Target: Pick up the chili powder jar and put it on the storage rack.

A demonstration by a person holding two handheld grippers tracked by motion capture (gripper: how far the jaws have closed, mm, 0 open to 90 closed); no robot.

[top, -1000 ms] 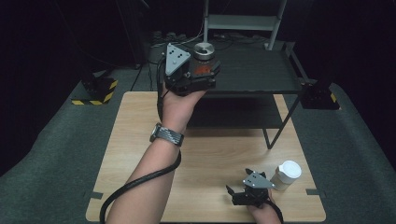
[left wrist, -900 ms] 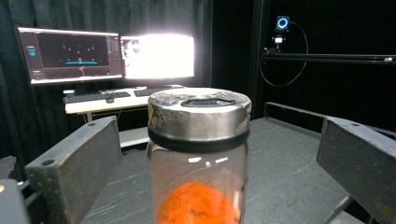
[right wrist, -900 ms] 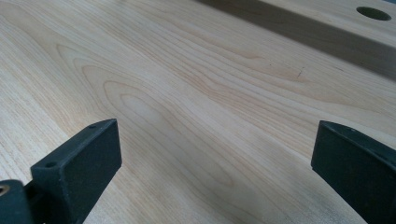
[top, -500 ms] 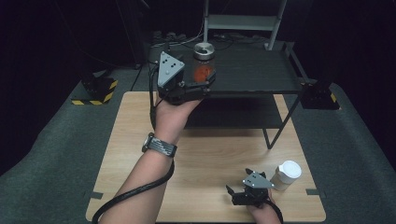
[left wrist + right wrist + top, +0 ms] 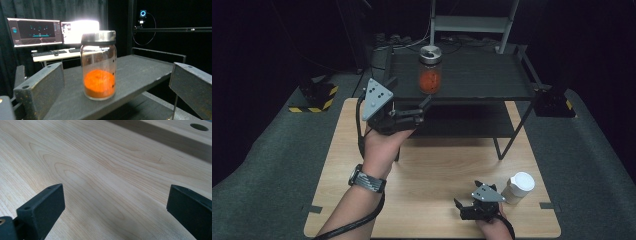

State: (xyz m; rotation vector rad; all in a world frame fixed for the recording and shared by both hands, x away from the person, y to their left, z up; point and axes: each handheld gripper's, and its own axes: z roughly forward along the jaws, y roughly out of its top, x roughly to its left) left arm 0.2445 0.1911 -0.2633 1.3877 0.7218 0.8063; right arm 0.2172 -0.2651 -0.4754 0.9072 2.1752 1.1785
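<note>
The glass jar (image 5: 430, 70) stands upright on the top board of the dark shelf (image 5: 482, 82), its long axis vertical, the metal lid (image 5: 430, 51) facing up and the orange powder (image 5: 99, 83) settled in the lower part. In the high view it sits toward the near-left part of that board, at about 12 o'clock from the table's middle. The left gripper (image 5: 412, 111) hangs off the shelf's front edge, at roughly 7 o'clock from the jar, its jaws spread wide and aimed at the glass; in the left gripper view the jar rises between the two jaws with open space on either side, so nothing is clamped. The shelf's front edge lies between that gripper and the jar's base. The right gripper (image 5: 464, 207) rests low on the wooden table (image 5: 437, 165) at about 5 o'clock, jaws apart over bare wood grain, holding nothing. Just beside it, at its 2 o'clock, stands a white-lidded cup (image 5: 519, 186); whether the two touch is hard to tell from above, though they look slightly apart. Behind the jar in the left gripper view glow monitors (image 5: 33, 31) on a desk.
</note>
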